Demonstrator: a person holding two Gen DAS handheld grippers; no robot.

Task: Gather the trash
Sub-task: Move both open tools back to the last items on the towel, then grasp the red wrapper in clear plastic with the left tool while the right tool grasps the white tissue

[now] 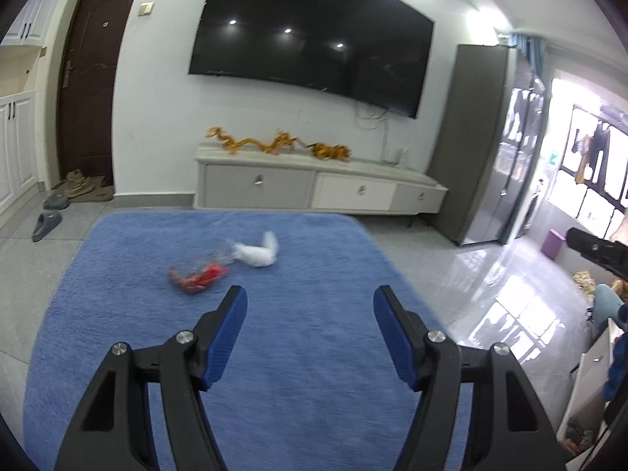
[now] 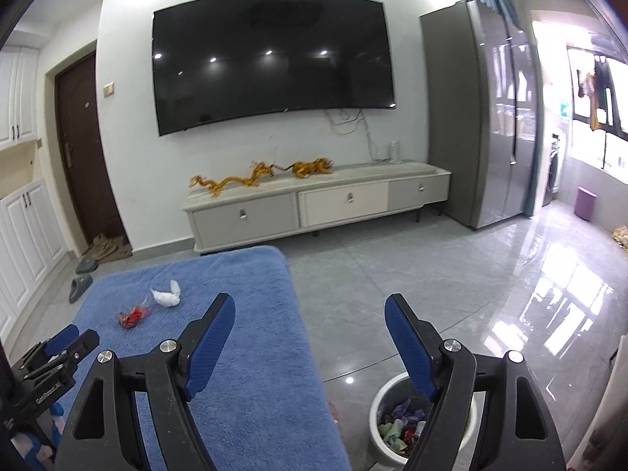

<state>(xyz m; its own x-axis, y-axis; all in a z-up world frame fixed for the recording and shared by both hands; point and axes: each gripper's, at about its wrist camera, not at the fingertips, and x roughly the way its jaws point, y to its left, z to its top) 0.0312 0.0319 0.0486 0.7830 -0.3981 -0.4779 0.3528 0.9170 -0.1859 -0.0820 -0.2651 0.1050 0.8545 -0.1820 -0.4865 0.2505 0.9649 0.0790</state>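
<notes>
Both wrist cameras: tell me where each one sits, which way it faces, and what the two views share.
Left wrist: sits on the left tongs, open, faces forward over the blue rug toward the television; the right tongs' tip shows at the right edge.
Right wrist: sits on the right tongs, open, above the rug's right edge and the trash bin, facing the same wall; the left tongs show at lower left.
Shared: rug, red wrapper, white tissue, television, cabinet.

White crumpled tissue (image 2: 167,297) beside red wrapper (image 2: 132,316) on blue cloth; bin (image 2: 382,394) holds scraps.
</notes>
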